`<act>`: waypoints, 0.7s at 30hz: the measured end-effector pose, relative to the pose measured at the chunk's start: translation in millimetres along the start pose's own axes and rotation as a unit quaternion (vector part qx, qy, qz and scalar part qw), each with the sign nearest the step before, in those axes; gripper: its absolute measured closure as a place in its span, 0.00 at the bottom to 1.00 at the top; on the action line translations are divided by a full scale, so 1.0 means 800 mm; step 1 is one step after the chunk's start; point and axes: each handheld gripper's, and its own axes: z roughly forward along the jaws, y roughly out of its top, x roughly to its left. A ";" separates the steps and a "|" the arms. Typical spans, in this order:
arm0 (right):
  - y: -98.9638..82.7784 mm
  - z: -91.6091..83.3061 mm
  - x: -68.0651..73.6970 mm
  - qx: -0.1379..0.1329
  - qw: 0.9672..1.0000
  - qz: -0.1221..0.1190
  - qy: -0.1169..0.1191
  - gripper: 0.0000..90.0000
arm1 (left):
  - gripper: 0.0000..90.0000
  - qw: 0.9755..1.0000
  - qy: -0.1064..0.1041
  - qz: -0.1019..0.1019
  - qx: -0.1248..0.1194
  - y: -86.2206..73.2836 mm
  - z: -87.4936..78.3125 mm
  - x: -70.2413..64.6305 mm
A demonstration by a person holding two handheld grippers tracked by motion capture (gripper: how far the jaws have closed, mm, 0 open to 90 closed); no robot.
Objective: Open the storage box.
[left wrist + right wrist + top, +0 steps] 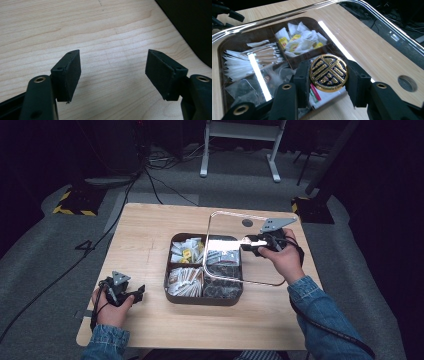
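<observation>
Step in hand: we judge that the clear lid (245, 247) is being carried over the compartment box (204, 296), either coming off or going on; we cannot tell which from this moment.
Right claw (328, 75): clenched on the lid's round gold knob (328, 73), one pad at each side of it.
Lid position: held by its knob at the right claw, tilted, its near part above the box and its far edge raised over the counter (145, 235) beyond.
Box position: directly beneath and ahead of the right claw; its compartments hold white sachets (239, 65) and yellow-labelled packets (294, 43).
Left claw (113, 70): released, jaws spread wide with nothing between them, hovering over bare counter well to the left of the box.
Next move: we expect it calls for keeping the grip on the knob firm and the lid level, as the glossy knob could slip between the pads.
Clearance: we would keep the lid rim apart from the box wall while it travels.
</observation>
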 end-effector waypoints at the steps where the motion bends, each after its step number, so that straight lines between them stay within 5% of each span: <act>1: -0.003 -0.003 -0.003 -0.001 1.000 0.002 0.000 0.65 | 0.32 1.000 0.000 0.001 0.001 -0.001 0.000 0.000; 10: -0.026 -0.031 -0.030 0.001 1.000 0.015 -0.018 0.65 | 0.32 1.000 -0.008 0.006 0.012 -0.004 -0.001 0.000; 21: -0.060 -0.055 -0.065 -0.009 0.997 0.062 -0.039 0.65 | 0.32 1.000 -0.007 0.009 0.027 -0.005 0.005 0.001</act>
